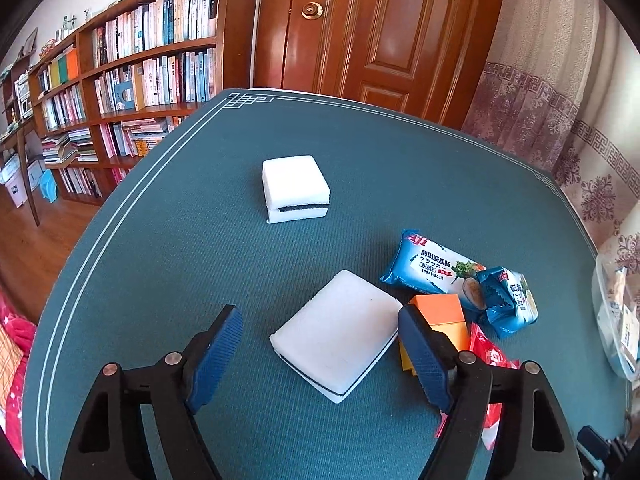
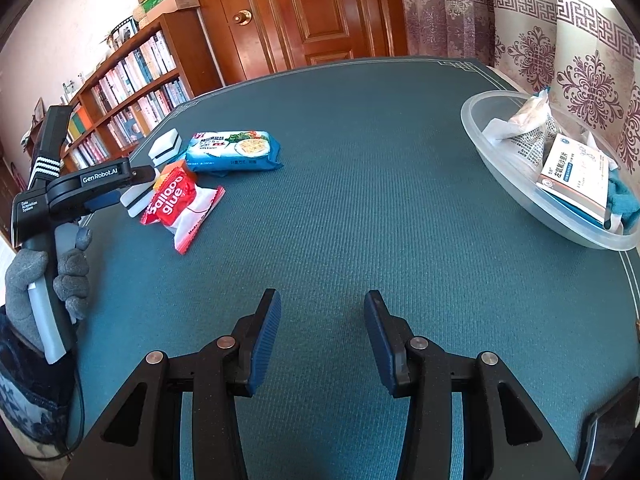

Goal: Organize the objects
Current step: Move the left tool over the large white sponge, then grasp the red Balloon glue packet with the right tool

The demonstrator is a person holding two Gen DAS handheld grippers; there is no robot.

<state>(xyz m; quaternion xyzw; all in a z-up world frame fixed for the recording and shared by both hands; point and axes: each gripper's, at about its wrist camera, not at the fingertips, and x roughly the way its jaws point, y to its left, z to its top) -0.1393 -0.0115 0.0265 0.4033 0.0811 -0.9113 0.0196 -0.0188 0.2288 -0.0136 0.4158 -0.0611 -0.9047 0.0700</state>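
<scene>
teal table mat [image 1: 200, 240]: left hand-held gripper [image 1: 320, 354] wide around white sponge [image 1: 338, 336]; right hand-held gripper [image 2: 322, 338] wide, empty.

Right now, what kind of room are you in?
Probably a study or living room at home. There is a tall bookshelf packed with books, a wooden door, patterned curtains, and a table with a green cover.
</scene>
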